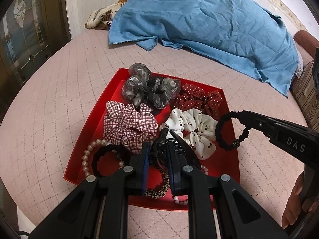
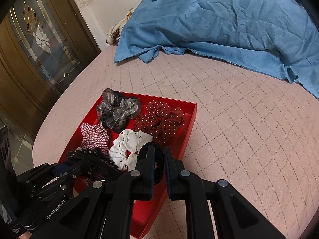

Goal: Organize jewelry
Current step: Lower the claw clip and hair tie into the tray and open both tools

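A red tray (image 1: 229,167) (image 2: 190,119) lies on the pink quilted bed. It holds a grey scrunchie (image 1: 147,87) (image 2: 117,109), a dark red dotted scrunchie (image 1: 199,99) (image 2: 159,121), a checked scrunchie (image 1: 127,125) (image 2: 93,135) and a white cherry scrunchie (image 1: 191,125) (image 2: 127,145). My left gripper (image 1: 157,149) is shut on a black claw hair clip (image 1: 179,149) (image 2: 91,161) over the tray's near side. My right gripper (image 2: 158,153) is shut on a black hair tie (image 1: 223,127) (image 2: 159,171) above the tray's right edge.
A pearl bracelet (image 1: 85,159), another black hair tie (image 1: 101,159) and a leopard band (image 1: 157,191) lie at the tray's near end. A blue cloth (image 1: 199,20) (image 2: 219,20) covers the far bed. A wooden glass door (image 2: 33,49) stands left.
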`<state>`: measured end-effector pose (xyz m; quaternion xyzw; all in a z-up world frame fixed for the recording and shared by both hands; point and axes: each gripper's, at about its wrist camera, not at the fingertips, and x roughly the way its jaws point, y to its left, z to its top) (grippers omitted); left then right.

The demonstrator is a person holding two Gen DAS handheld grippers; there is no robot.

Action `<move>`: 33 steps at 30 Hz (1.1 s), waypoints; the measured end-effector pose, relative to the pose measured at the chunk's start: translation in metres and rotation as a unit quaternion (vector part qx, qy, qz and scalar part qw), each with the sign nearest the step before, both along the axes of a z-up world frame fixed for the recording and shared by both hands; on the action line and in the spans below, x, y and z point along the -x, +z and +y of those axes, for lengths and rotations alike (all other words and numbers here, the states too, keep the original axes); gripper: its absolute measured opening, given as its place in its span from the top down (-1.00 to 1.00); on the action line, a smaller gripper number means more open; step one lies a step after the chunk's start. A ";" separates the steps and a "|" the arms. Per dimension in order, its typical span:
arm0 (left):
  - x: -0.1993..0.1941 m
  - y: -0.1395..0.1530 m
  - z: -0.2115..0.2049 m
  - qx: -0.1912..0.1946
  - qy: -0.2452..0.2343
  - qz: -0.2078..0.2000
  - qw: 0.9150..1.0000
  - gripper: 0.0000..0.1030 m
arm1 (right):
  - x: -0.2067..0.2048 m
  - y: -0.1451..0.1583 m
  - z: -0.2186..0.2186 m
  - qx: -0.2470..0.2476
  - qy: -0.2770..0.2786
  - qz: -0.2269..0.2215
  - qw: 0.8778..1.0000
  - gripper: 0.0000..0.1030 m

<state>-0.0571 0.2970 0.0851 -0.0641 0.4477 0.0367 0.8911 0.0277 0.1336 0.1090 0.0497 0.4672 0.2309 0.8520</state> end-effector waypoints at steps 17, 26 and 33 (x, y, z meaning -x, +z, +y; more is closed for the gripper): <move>-0.005 -0.006 0.000 -0.008 0.002 0.008 1.000 0.62 | -0.006 -0.015 0.001 0.006 0.004 0.005 1.000 0.79; -0.004 -0.005 -0.002 -0.010 0.000 0.005 1.000 0.59 | -0.003 -0.015 0.006 0.014 0.012 -0.002 1.000 0.79; -0.002 -0.004 -0.001 -0.003 0.000 0.003 1.000 0.34 | -0.002 -0.014 0.006 0.017 0.011 -0.004 1.000 0.65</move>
